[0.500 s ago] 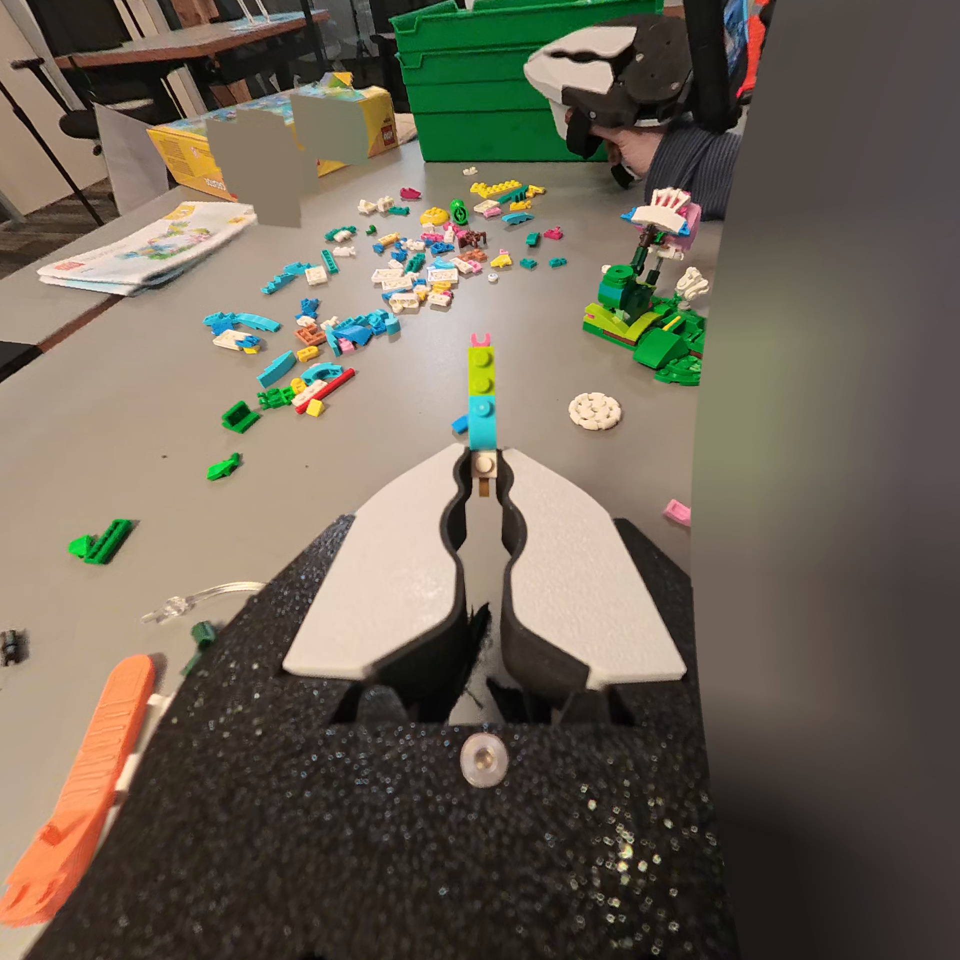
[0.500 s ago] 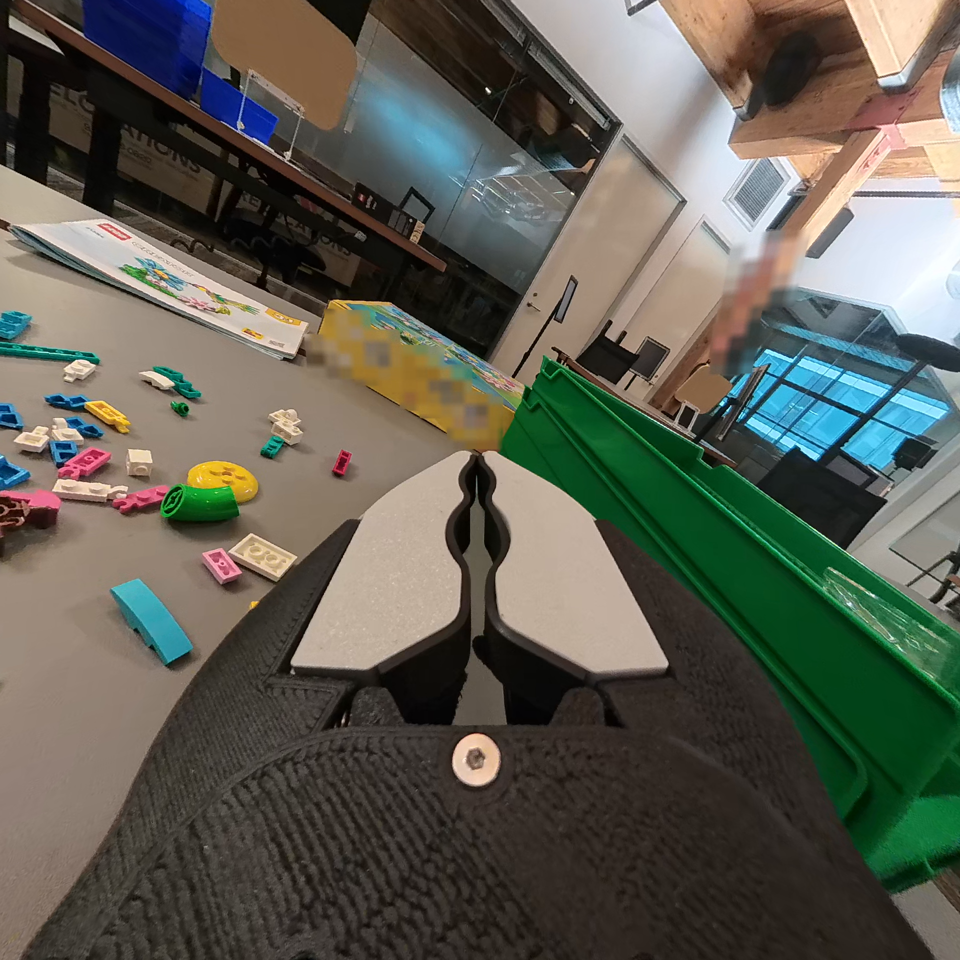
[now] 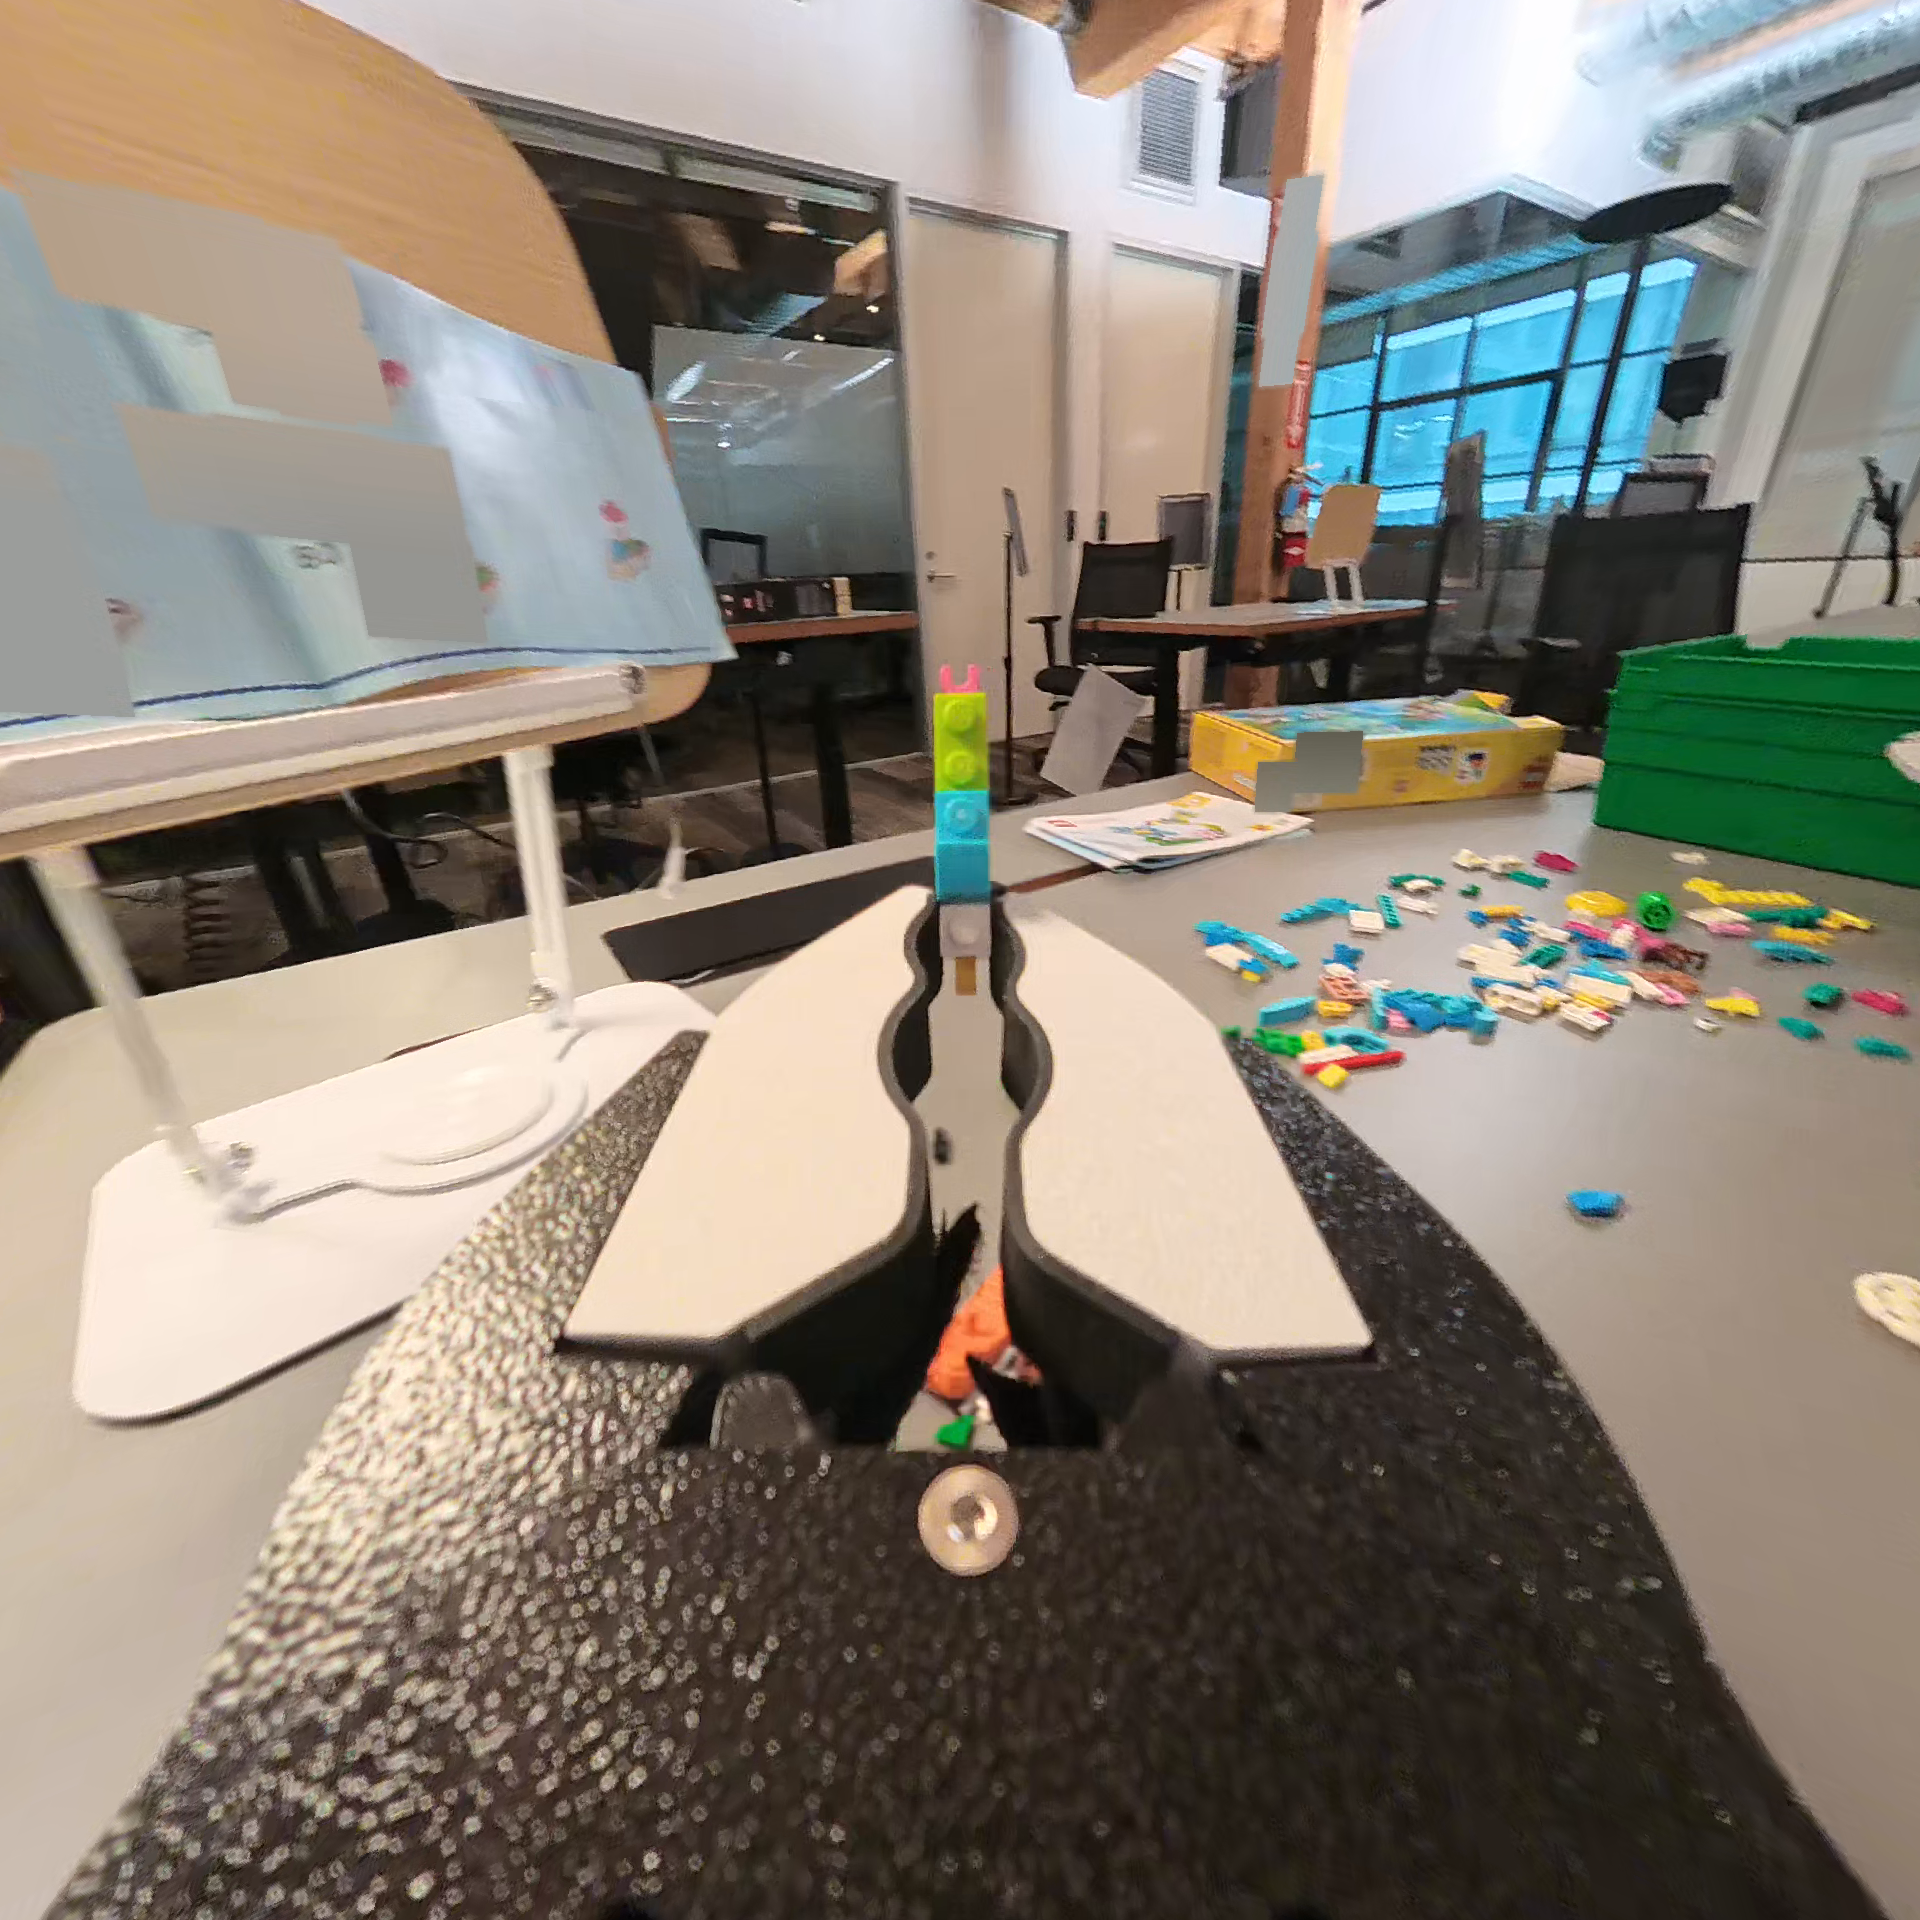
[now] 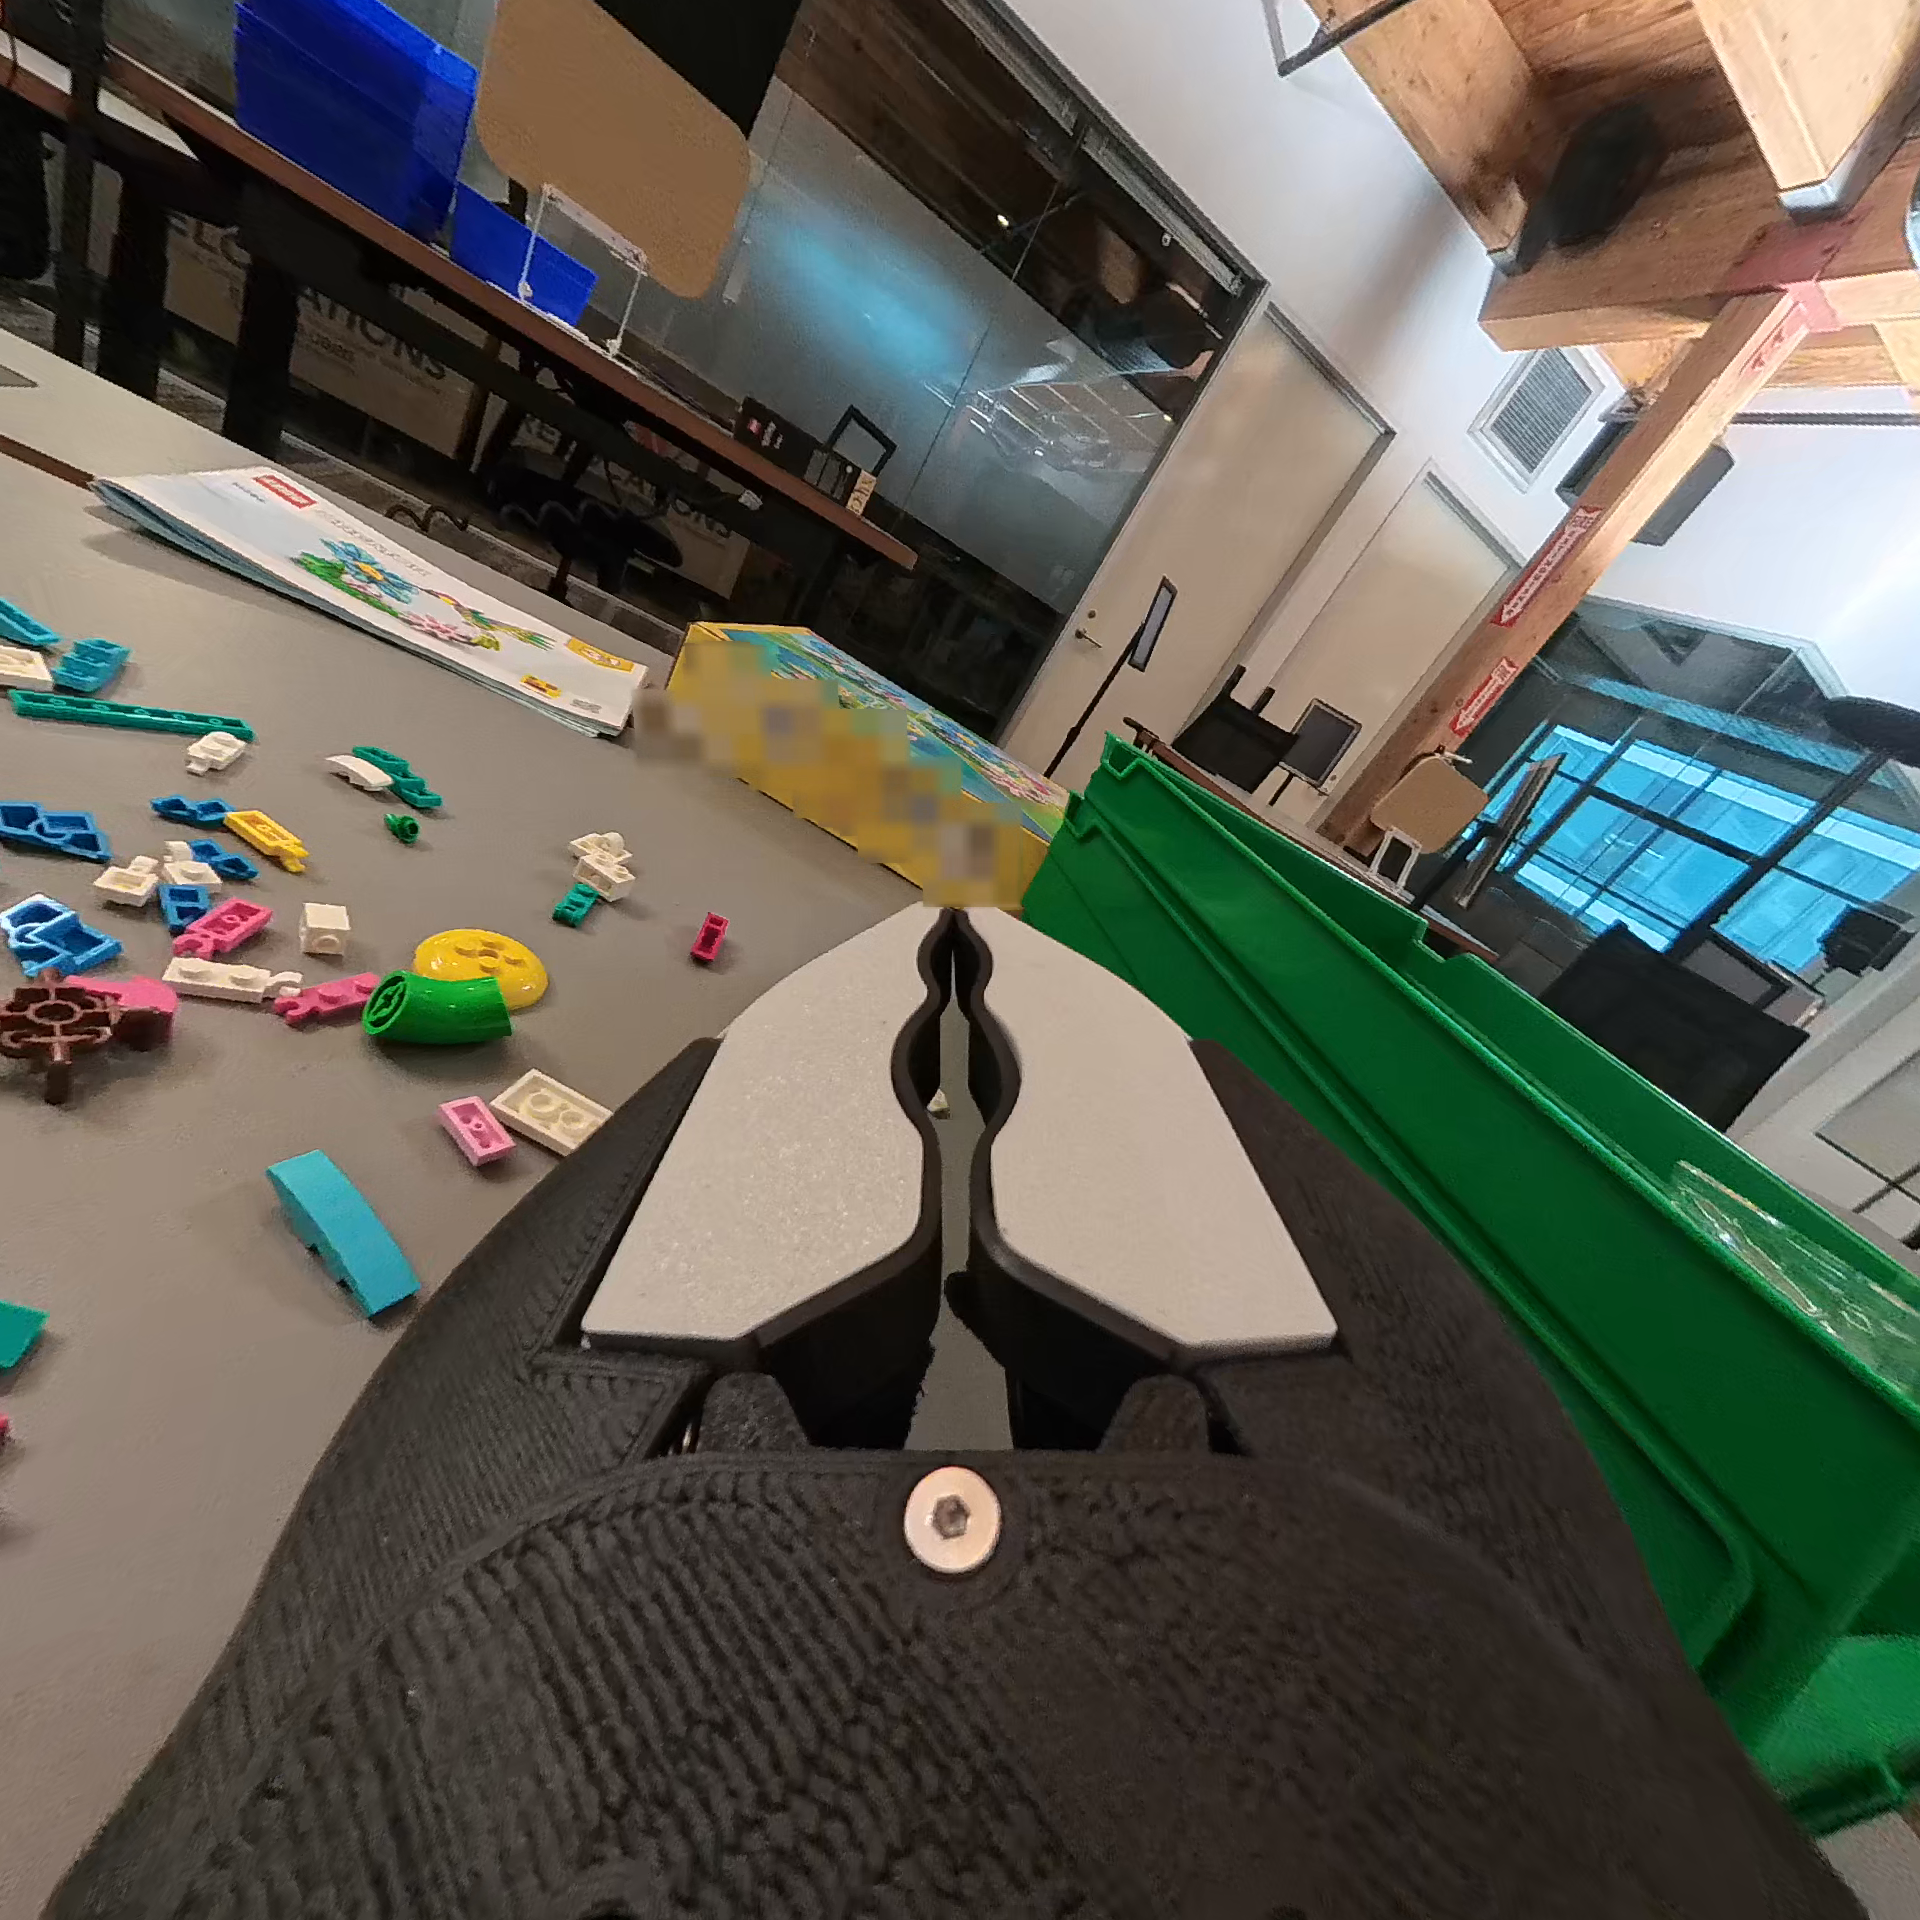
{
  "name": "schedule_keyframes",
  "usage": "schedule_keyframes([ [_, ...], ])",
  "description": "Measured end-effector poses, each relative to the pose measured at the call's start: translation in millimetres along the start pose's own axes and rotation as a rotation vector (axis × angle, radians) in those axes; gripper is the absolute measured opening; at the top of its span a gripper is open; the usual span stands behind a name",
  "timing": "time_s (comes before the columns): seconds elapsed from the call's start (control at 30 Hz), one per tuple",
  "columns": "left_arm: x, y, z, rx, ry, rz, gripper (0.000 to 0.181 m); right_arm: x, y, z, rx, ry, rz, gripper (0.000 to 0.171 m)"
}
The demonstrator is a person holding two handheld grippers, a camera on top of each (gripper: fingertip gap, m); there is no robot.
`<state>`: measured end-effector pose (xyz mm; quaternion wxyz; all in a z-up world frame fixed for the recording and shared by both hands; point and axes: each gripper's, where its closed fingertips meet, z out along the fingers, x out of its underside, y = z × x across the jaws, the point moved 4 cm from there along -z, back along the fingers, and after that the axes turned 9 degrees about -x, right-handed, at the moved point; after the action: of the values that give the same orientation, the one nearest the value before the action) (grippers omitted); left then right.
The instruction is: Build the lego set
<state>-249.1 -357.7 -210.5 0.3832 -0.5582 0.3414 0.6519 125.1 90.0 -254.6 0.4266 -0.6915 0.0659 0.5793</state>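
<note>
While the left gripper (image 3: 964, 925) pinches a brick stack (image 3: 961, 795) upright at its tips, the right gripper (image 4: 954, 925) sits closed and empty.

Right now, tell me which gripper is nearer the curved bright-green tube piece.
Right. The right gripper sits just beside the curved bright-green tube piece; the left gripper holds a brick stack, far back.

Upright lime-and-teal brick stack (image 3: 960, 800), base pinched.
</note>
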Motion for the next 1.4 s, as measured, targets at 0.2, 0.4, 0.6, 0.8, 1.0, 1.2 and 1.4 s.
schedule_keyframes([
  [0.2,-7.6,17.6,-6.5,0.132,0.022,-0.082,0.008,-4.3,5.1,-2.4,-0.022,-0.020,-0.018,0.000],
  [0.4,-7.9,20.7,-10.6,0.288,-0.022,-0.246,0.008,-6.4,8.0,-3.5,-0.029,-0.028,-0.035,0.000],
  [0.6,-8.6,21.1,-11.1,0.336,-0.080,-0.358,0.008,-7.5,5.5,-4.9,-0.013,-0.035,-0.030,0.000],
  [0.8,4.5,9.2,-3.7,0.288,0.007,-0.211,0.008,-7.6,-0.1,-7.5,0.018,-0.038,-0.018,0.000],
  [1.0,5.4,3.1,-3.1,0.248,0.027,-0.110,0.008,-5.7,-0.7,-7.0,0.020,-0.032,-0.009,0.000],
  [1.2,14.0,0.2,0.4,0.249,0.068,-0.111,0.008,-5.3,0.1,-6.8,0.017,-0.029,-0.009,0.000],
  [1.4,20.8,-7.1,2.7,0.253,0.109,-0.031,0.008,-4.9,0.7,-6.3,0.012,-0.028,-0.009,0.000],
])
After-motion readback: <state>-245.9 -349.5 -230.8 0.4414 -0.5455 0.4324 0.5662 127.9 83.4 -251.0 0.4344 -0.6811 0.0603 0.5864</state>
